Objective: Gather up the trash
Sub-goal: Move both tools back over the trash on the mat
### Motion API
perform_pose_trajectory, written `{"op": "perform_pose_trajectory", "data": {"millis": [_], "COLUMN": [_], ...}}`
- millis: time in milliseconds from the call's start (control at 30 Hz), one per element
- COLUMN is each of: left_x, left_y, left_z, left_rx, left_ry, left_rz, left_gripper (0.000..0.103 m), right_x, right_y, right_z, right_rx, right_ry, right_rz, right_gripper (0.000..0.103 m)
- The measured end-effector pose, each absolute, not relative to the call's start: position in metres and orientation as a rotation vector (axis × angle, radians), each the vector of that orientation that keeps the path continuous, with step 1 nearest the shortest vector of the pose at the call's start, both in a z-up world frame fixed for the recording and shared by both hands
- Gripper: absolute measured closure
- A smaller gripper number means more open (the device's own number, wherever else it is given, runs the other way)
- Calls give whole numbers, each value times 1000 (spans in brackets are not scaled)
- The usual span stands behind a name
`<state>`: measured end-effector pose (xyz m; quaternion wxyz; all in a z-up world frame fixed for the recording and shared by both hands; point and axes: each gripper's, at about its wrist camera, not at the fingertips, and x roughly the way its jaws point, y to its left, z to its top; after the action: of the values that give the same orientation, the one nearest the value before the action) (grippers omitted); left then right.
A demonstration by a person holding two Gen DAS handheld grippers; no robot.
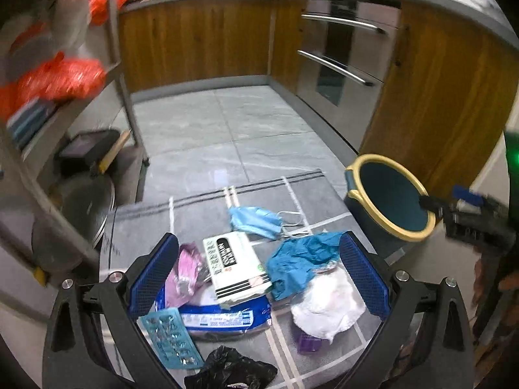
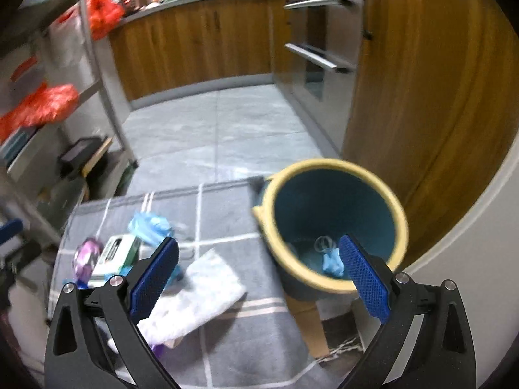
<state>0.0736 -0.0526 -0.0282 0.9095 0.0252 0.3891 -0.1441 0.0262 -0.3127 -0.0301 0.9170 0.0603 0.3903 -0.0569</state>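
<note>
Trash lies on a grey mat (image 1: pixel 201 214): a white and black carton (image 1: pixel 235 267), a pink wrapper (image 1: pixel 186 267), a teal glove (image 1: pixel 300 257), a white crumpled tissue (image 1: pixel 327 304), a blue face mask (image 1: pixel 256 222), a blue packet (image 1: pixel 223 319), a blister pack (image 1: pixel 170 335) and a black bag (image 1: pixel 232 371). My left gripper (image 1: pixel 258 275) hovers open above the pile. The teal bin (image 1: pixel 389 197) with a yellow rim stands at the mat's right. My right gripper (image 2: pixel 258 275) is open by the bin (image 2: pixel 334 223), which holds a small blue item (image 2: pixel 332 264).
A metal shelf rack (image 1: pixel 65 103) with orange bags stands left, a round metal lid (image 1: pixel 84 207) at its foot. Wooden cabinets (image 1: pixel 194 39) and an oven (image 1: pixel 343 55) line the back and right. Grey floor tiles (image 1: pixel 220 129) lie beyond the mat. A cardboard piece (image 2: pixel 308 327) lies under the bin.
</note>
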Motion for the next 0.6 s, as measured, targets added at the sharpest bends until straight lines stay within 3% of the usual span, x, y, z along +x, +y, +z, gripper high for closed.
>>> {"op": "perform_pose_trajectory", "data": {"millis": [300,600], "left_x": [83,87], "left_y": [-15,-40], "left_z": [-46,-63], "left_rx": [-13,49], "left_ry": [836,865], "left_rz": [-203,-280], "left_gripper": [5,6], "right_x": [40,55], "right_y": [-275,-278], "right_z": [-67,-102], "right_rx": [97,147], "right_ry": [938,1069], "right_rz": [10,-28], "right_gripper": [5,6]}}
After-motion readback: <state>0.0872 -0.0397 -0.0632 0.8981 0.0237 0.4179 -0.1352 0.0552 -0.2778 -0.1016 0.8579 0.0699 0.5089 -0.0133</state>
